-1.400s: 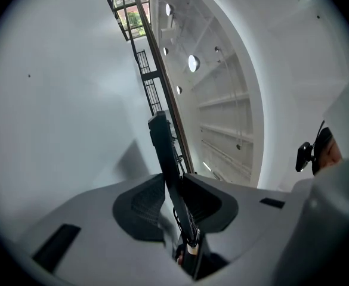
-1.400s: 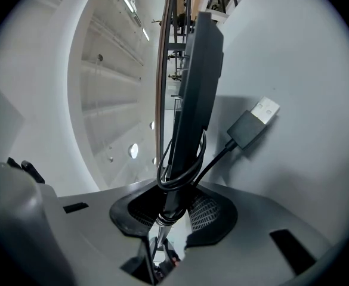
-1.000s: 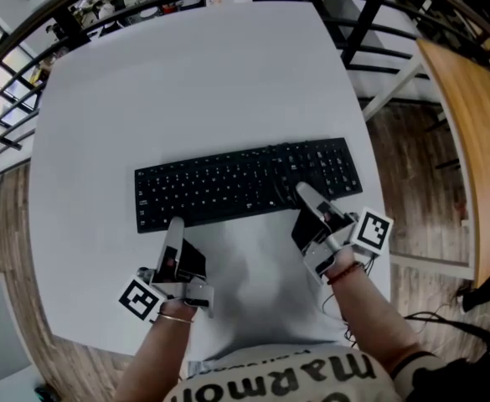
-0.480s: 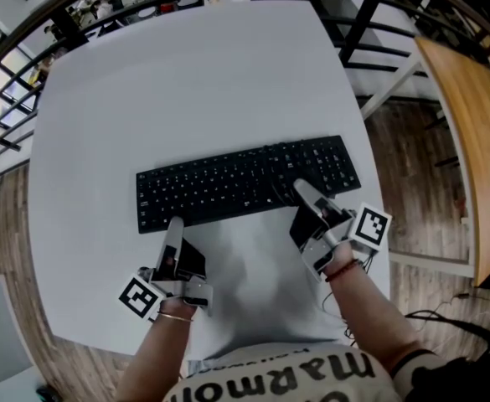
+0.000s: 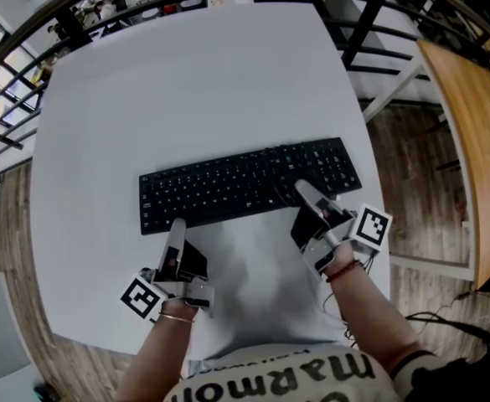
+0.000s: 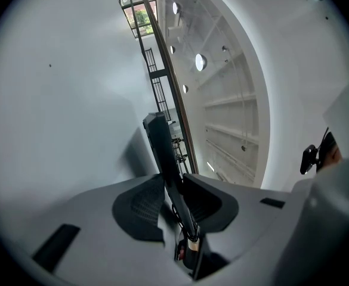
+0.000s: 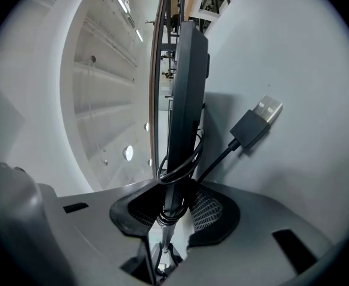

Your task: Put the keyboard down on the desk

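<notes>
A black keyboard [image 5: 249, 182] lies lengthwise across the middle of the white desk [image 5: 186, 82]. My left gripper [image 5: 176, 226] is shut on the keyboard's near edge at its left end. In the left gripper view the keyboard [image 6: 161, 151] shows edge-on between the pads. My right gripper [image 5: 303, 193] is shut on the near edge toward the right end. In the right gripper view the keyboard [image 7: 185, 94] stands edge-on between the jaws, with its cable [image 7: 183, 165] looped round it. The USB plug [image 7: 258, 121] hangs free beside the desk surface. I cannot tell whether the keyboard touches the desk.
The desk's near edge [image 5: 253, 342] runs just in front of the person's body. A black railing [image 5: 69, 19] runs behind the desk. A wooden board [image 5: 475, 132] stands to the right, over a wooden floor [image 5: 404, 149].
The keyboard has shifted slightly to the right in the head view. Both grippers keep their hold and have hardly moved.
</notes>
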Motion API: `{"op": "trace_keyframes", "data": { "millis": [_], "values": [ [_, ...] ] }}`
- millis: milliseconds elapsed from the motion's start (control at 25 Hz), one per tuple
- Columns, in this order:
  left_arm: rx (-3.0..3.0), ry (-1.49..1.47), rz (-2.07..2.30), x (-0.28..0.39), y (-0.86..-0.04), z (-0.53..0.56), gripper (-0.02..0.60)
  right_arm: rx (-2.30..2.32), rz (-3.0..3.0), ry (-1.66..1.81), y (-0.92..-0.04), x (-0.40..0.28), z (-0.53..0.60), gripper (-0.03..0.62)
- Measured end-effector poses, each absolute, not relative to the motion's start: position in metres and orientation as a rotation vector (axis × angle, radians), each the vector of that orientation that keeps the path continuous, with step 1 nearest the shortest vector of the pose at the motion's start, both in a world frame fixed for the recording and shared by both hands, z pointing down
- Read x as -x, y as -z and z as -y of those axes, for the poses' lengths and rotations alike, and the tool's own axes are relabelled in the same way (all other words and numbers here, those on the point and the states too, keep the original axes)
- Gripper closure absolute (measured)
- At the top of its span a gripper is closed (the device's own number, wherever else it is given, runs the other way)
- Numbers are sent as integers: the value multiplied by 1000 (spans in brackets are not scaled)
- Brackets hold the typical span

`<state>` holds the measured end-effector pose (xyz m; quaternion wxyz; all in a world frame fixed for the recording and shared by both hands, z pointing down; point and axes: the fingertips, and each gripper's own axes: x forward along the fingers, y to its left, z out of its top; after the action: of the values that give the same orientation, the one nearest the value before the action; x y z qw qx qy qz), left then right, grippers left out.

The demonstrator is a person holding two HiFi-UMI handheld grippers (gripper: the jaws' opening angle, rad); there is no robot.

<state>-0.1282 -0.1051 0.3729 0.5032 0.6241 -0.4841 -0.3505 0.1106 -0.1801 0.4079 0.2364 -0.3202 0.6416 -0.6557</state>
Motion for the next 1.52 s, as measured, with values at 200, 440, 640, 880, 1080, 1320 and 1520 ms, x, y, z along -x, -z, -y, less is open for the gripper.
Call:
{"op": "trace_keyframes", "data": {
  "millis": [200, 440, 640, 880, 1080, 1320, 1520],
  "values": [
    [-1505, 849, 1170, 128, -373, 105, 488, 878, -1750, 1807, -408, -110, 180, 477],
    [-1489, 850, 1175, 128, -371, 104, 488, 912, -1747, 1810, -407, -111, 181, 476],
    [-1482, 848, 1178, 127, -370, 104, 490, 952, -1699, 1843, -409, -112, 183, 476],
    [-1446, 861, 1175, 127, -373, 103, 495, 995, -1651, 1875, -413, -112, 184, 476],
    [-1395, 878, 1182, 128, -376, 102, 495, 1085, -1633, 1932, -411, -111, 184, 476],
    [-1373, 866, 1197, 128, -380, 100, 494, 1197, -1643, 1977, -409, -111, 184, 474],
    [-1347, 829, 1214, 130, -384, 98, 495, 1213, -1591, 2004, -411, -110, 184, 470]
  ]
}}
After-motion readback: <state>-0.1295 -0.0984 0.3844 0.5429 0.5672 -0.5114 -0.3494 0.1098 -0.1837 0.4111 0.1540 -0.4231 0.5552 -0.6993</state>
